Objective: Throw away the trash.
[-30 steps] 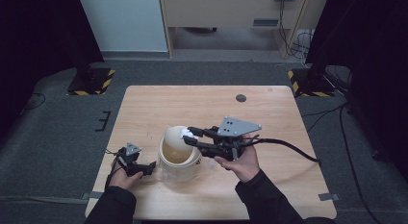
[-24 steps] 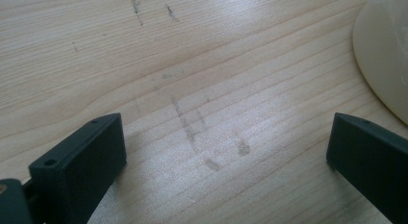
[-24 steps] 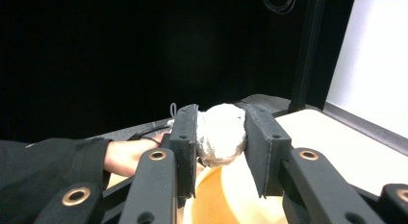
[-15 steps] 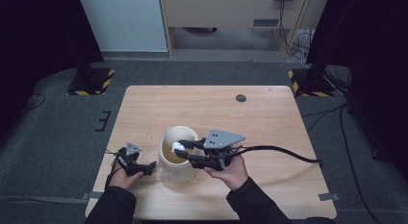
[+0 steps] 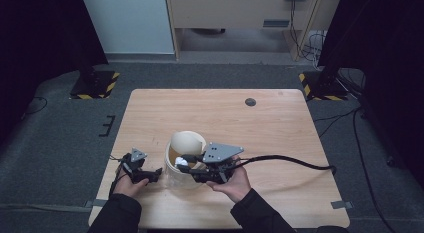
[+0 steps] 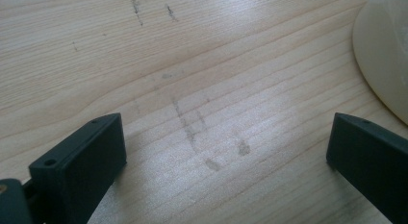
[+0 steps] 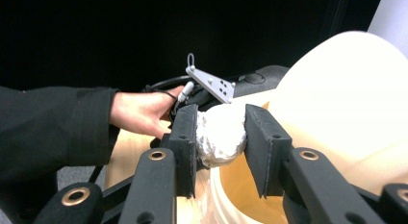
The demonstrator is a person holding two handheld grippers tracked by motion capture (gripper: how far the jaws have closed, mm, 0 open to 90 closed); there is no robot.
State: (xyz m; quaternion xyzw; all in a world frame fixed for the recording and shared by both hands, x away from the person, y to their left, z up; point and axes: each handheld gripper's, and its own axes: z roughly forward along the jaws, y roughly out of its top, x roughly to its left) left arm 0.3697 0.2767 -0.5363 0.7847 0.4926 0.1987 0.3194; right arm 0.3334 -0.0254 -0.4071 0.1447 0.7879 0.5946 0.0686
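A cream bin (image 5: 184, 165) with a swing lid stands near the front edge of a wooden table (image 5: 280, 128). The right gripper (image 7: 221, 137) pinches a ball of foil (image 7: 222, 132) between its jaws, just over the bin's open mouth. The left gripper (image 5: 150, 175) rests on the table just beside the bin, jaws wide and empty. The crumpled ball looks slippery; released off-centre, it could strike the rim and bounce outside the bin.

L gripper (image 5: 156, 174) jaws wide; R gripper (image 7: 221, 137) clamped
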